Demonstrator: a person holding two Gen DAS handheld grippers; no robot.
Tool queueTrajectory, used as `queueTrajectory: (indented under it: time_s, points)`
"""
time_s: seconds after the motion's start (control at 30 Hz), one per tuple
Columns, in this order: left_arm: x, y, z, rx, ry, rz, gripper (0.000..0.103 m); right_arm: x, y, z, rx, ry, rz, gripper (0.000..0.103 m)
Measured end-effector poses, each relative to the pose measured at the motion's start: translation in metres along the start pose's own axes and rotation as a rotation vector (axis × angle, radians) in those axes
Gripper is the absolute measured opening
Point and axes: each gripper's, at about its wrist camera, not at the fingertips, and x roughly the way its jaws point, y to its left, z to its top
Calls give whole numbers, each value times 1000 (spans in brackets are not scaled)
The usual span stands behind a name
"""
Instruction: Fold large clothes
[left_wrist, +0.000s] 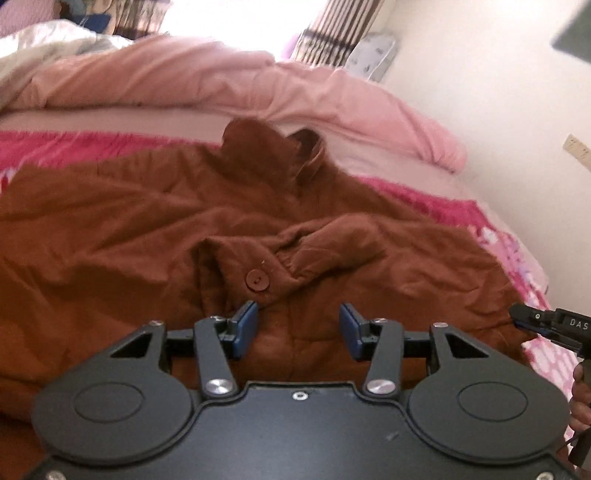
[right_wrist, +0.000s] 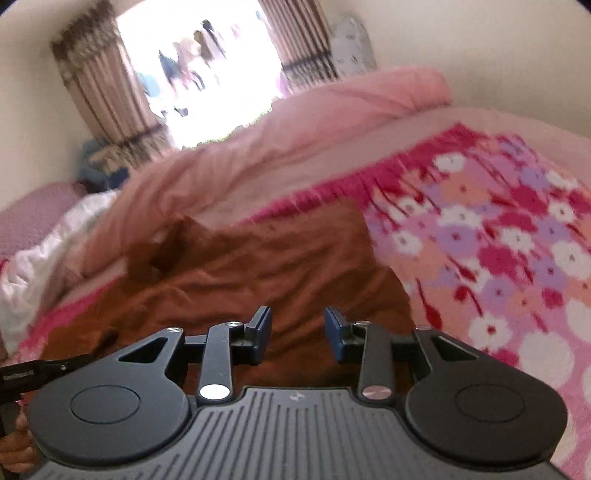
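A large brown coat (left_wrist: 147, 229) lies spread on the bed, collar (left_wrist: 269, 147) at the far side. One sleeve with a round button (left_wrist: 257, 280) on its cuff is folded across the middle. My left gripper (left_wrist: 298, 325) is open and empty, just above the coat in front of the buttoned cuff. My right gripper (right_wrist: 297, 332) is open and empty over the coat's (right_wrist: 280, 266) right part, near its edge. The right gripper's tip also shows in the left wrist view (left_wrist: 524, 317) at the coat's right edge.
The bed has a pink flowered blanket (right_wrist: 498, 240). A rolled pink quilt (left_wrist: 229, 85) lies behind the coat, with a white quilt (right_wrist: 48, 251) to its left. A bright window with striped curtains (right_wrist: 96, 88) and a wall (left_wrist: 498, 92) are beyond.
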Motion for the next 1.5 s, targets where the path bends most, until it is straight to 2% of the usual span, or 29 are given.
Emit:
queueTrajectory:
  time_s: [0.13, 0.2, 0.3, 0.33, 0.37, 0.4, 0.47, 0.53, 0.63, 0.8, 0.93, 1.0, 1.13, 1.33, 1.43, 1.5]
  points:
    - [10, 2, -8, 36, -17, 9, 51, 16, -20, -7, 36, 51, -15, 26]
    - [6, -2, -9, 60, -27, 22, 51, 20, -31, -9, 82, 70, 21, 26]
    - [-7, -4, -7, 52, -21, 26, 58, 15, -39, -8, 131, 63, 67, 28]
    - [-16, -4, -6, 46, -21, 41, 67, 9, -41, -7, 149, 62, 83, 32]
    - [-28, -2, -7, 41, -27, 59, 71, -1, -42, -5, 168, 62, 96, 39]
    - [-42, 1, -9, 39, -36, 64, 74, -14, -43, -4, 174, 56, 102, 44]
    - [-69, 9, -19, 41, -48, 60, 74, -40, -47, -3, 153, 27, 100, 63]
    - [-102, 20, -37, 44, -56, 66, 76, -73, -53, -10, 113, 3, 101, 67]
    - [-153, 39, -73, 36, -77, 96, 77, -116, -71, -30, 97, 17, 109, 67]
    - [-232, 80, -136, -104, -115, 146, 78, -168, -106, -77, 141, 64, 80, 68]
    - [-275, 109, -176, -218, -144, 204, 78, -190, -121, -115, 193, 110, 61, 68]
    - [-289, 118, -191, -263, -149, 199, 78, -196, -124, -127, 217, 117, 69, 68]
    - [-300, 131, -208, -329, -145, 211, 78, -199, -125, -141, 242, 125, 94, 68]
    - [-306, 143, -225, -447, -131, 152, 78, -193, -124, -143, 258, 123, 108, 68]
    - [-299, 151, -233, -494, -98, 111, 78, -191, -123, -143, 263, 127, 113, 68]
    - [-298, 150, -233, -479, -96, 77, 80, -192, -122, -146, 264, 127, 112, 68]
